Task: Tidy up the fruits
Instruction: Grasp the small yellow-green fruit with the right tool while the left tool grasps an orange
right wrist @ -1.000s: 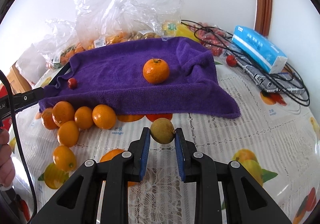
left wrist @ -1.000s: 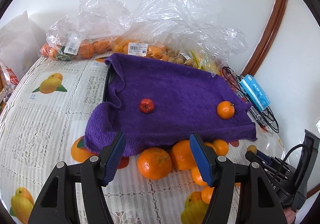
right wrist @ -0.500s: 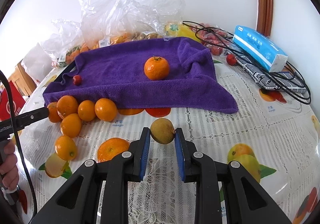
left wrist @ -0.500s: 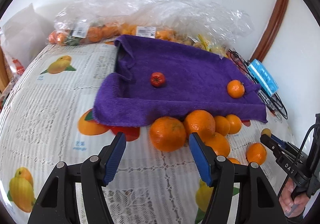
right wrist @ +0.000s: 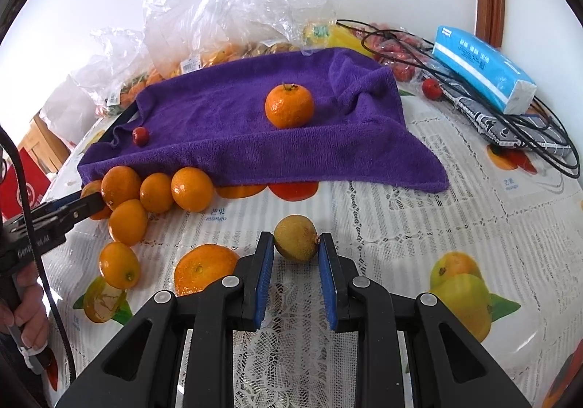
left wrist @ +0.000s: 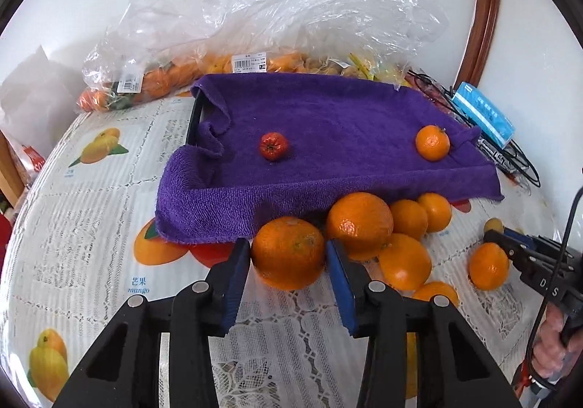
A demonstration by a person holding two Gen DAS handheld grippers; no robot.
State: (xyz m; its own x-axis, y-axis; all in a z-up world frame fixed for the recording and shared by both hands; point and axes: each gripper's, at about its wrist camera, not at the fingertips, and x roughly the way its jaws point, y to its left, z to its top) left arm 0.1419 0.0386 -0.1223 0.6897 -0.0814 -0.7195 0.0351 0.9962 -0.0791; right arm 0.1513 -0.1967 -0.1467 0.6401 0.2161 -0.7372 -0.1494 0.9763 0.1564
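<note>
Closing my left gripper (left wrist: 288,262), I have the big orange (left wrist: 288,253) between its blue pads, which look like they just touch its sides. It sits on the fruit-print tablecloth (left wrist: 91,225), right by the front edge of the purple towel (left wrist: 328,123), with more oranges (left wrist: 400,236) crowded beside it. My right gripper (right wrist: 296,251) is squeezed tight on a small brownish-yellow fruit (right wrist: 295,238). On the towel I see one little red fruit (left wrist: 274,146) and one small orange (left wrist: 432,143), well apart.
</note>
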